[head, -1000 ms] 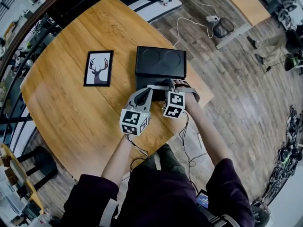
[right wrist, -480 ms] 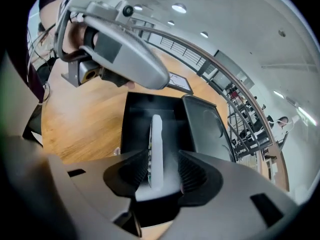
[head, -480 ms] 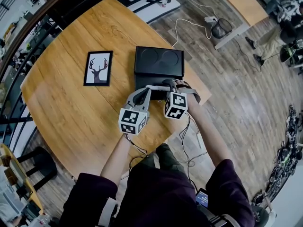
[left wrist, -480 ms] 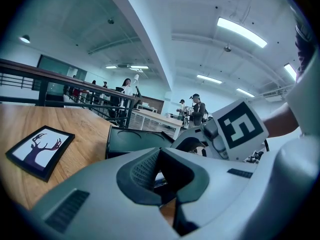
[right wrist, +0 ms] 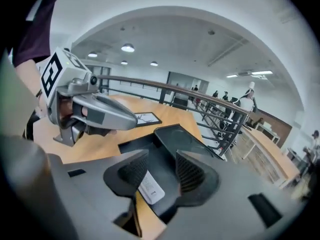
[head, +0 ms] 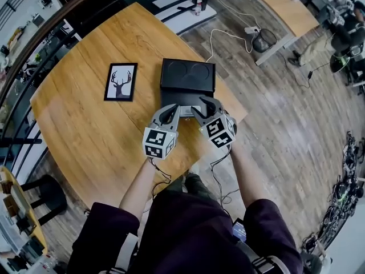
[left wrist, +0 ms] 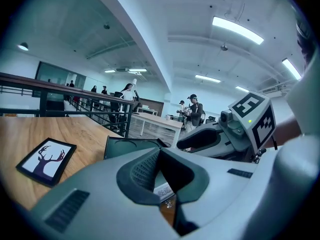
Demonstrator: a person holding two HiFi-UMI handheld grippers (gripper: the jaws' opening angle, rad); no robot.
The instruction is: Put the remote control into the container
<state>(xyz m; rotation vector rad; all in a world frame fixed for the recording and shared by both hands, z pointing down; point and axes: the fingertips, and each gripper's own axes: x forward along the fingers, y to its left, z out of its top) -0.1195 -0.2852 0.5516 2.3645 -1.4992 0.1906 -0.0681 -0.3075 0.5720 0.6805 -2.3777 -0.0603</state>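
Finding the remote control [right wrist: 150, 188] lying in the open black container [head: 187, 76] at the right edge of the counter [head: 85, 124], we judge the placing done; left hand-held gripper [head: 171, 113] and right hand-held gripper [head: 200, 104] both gape empty.

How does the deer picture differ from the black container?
The deer picture lies flat and thin; the container is a deeper box with its lid swung open. The picture shows a black deer on white; the container is plain black. The picture sits apart at the left; the container lies at the left gripper and right gripper. Both rest on the wooden table.
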